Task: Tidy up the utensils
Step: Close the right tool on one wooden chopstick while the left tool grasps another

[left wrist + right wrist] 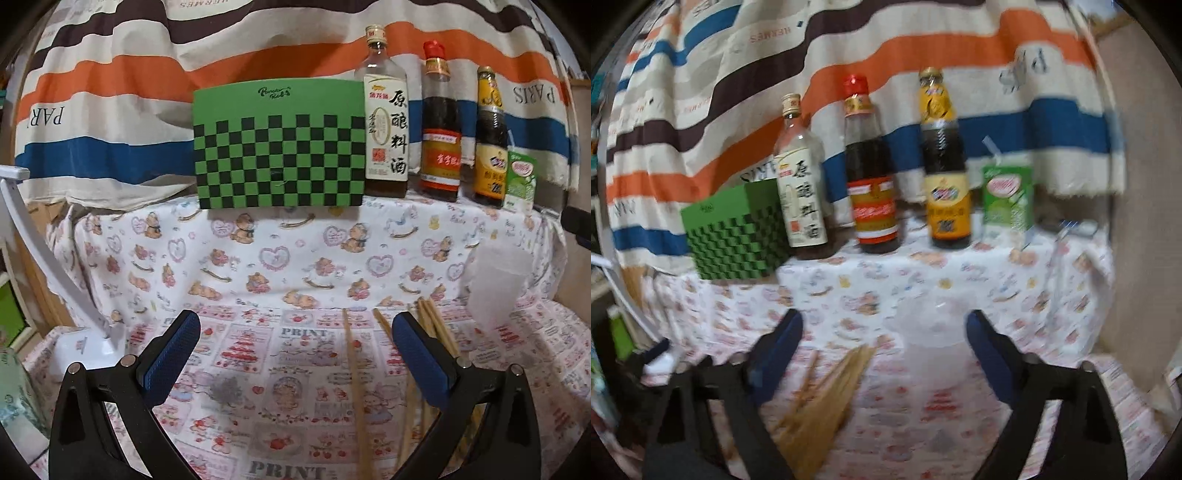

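Several wooden chopsticks point(354, 373) lie loose on the patterned tablecloth, running toward me; some pass under my left gripper's right finger. My left gripper point(295, 350) is open and empty above the cloth, just left of the chopsticks. A translucent plastic cup point(498, 280) stands upright to their right. In the blurred right wrist view the chopsticks point(827, 391) fan out at lower left and the cup point(931, 328) stands between the fingers, farther ahead. My right gripper point(884, 354) is open and empty.
A green checkered box point(280, 147), three sauce bottles point(441, 125) and a green drink carton point(521, 181) line the back of the table. A white lamp point(81, 339) stands at the left. A striped cloth point(184, 55) hangs behind.
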`<state>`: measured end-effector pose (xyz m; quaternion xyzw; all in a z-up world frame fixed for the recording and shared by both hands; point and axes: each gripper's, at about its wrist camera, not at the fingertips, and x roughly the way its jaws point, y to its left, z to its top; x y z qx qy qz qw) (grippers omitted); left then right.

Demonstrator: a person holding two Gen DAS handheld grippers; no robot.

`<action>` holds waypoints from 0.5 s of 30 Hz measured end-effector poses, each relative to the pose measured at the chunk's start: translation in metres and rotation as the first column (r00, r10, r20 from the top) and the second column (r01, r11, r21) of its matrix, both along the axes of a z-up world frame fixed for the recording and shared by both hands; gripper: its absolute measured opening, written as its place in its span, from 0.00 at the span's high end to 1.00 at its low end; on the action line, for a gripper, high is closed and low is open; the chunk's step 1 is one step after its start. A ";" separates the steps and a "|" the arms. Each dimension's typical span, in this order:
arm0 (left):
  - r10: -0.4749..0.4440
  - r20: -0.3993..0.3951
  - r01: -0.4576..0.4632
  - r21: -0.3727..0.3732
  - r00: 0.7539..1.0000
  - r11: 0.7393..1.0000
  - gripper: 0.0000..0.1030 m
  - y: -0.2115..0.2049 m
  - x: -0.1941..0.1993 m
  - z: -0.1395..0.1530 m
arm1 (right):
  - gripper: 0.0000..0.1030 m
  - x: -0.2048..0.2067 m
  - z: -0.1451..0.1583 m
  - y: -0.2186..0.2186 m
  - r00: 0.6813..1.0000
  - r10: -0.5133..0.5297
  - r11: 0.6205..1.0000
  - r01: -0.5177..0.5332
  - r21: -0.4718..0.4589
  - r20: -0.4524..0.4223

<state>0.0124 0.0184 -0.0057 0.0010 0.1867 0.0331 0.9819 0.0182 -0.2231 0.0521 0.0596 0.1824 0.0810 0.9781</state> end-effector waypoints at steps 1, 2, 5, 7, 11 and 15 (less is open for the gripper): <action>0.010 -0.009 -0.010 0.001 1.000 1.000 0.01 0.001 0.001 0.000 | 0.50 0.006 -0.006 0.003 0.999 0.008 1.000 -0.007 0.017 -0.044; 0.020 -0.019 -0.020 0.000 1.000 1.000 0.05 0.003 0.003 -0.001 | 0.56 0.009 -0.011 0.006 0.998 0.018 1.000 -0.017 0.018 -0.065; 0.030 -0.042 -0.030 0.001 0.999 1.000 0.14 0.007 0.006 -0.002 | 0.87 0.020 -0.037 0.010 0.988 0.035 0.999 -0.032 0.023 -0.152; 0.018 -0.053 -0.018 0.008 0.998 1.000 0.21 0.006 0.007 -0.002 | 0.90 0.024 -0.053 0.009 0.981 0.029 0.999 -0.022 0.039 -0.190; -0.004 -0.080 0.007 0.028 0.997 1.000 0.30 0.000 0.008 -0.005 | 0.93 0.029 -0.072 0.013 0.946 0.133 0.990 -0.113 0.083 -0.295; -0.008 -0.105 0.013 0.044 0.994 0.999 0.32 -0.005 0.011 -0.007 | 0.93 0.033 -0.086 0.026 0.900 0.197 0.980 -0.170 0.102 -0.389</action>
